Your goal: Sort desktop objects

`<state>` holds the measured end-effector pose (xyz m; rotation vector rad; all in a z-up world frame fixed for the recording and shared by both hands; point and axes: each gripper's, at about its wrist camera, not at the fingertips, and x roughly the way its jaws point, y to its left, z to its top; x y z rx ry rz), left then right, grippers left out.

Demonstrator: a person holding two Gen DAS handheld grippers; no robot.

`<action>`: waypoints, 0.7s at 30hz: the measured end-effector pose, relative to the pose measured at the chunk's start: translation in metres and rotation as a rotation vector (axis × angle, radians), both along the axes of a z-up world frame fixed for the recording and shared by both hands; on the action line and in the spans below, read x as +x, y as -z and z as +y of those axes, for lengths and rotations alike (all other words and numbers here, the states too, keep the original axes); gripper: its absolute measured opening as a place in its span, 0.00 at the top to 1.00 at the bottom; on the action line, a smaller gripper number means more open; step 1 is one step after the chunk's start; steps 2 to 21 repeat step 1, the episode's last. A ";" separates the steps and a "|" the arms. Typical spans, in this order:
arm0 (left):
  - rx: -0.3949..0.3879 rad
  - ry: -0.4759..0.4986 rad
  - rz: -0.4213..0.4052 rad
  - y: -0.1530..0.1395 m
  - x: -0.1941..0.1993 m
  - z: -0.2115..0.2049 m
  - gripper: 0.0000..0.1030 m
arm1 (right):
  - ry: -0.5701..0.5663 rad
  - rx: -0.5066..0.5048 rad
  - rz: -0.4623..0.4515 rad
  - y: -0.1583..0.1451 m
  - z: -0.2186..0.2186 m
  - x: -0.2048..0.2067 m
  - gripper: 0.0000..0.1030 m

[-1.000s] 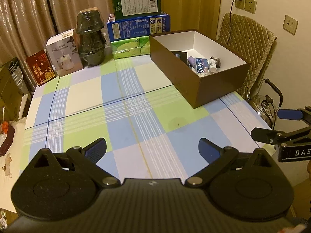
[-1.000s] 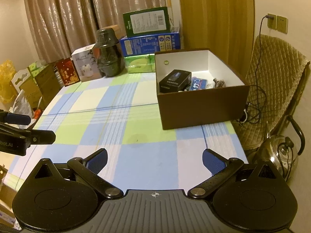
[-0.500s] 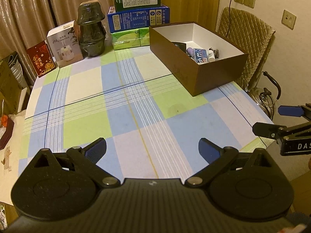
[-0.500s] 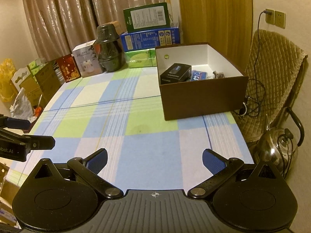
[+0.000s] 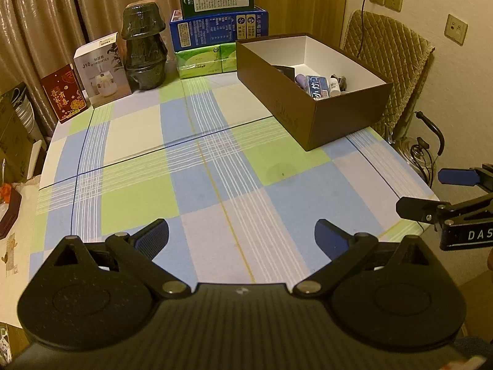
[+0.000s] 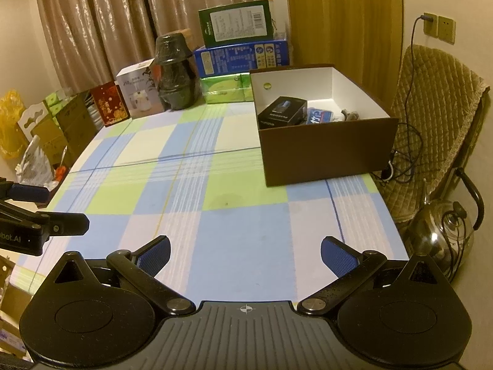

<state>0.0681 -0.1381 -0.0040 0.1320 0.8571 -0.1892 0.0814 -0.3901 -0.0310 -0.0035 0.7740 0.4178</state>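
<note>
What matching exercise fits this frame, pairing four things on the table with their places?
Things:
1. black carton
2. dark green box
3. red card
4. brown box

Places:
A. on top of the blue box
B. far left, in front of the curtain
C. inside the brown box
D. right side of the checked tablecloth

Pairs: 1-C, 2-A, 3-B, 4-D
</note>
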 end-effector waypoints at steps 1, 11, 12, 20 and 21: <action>0.000 0.002 -0.001 0.000 0.001 0.000 0.03 | -0.001 0.000 0.000 0.000 0.000 0.001 0.02; 0.000 0.002 -0.001 0.000 0.001 0.000 0.03 | -0.001 0.000 0.000 0.000 0.000 0.001 0.02; 0.000 0.002 -0.001 0.000 0.001 0.000 0.03 | -0.001 0.000 0.000 0.000 0.000 0.001 0.02; 0.000 0.002 -0.001 0.000 0.001 0.000 0.03 | -0.001 0.000 0.000 0.000 0.000 0.001 0.02; 0.000 0.002 -0.001 0.000 0.001 0.000 0.03 | -0.001 0.000 0.000 0.000 0.000 0.001 0.02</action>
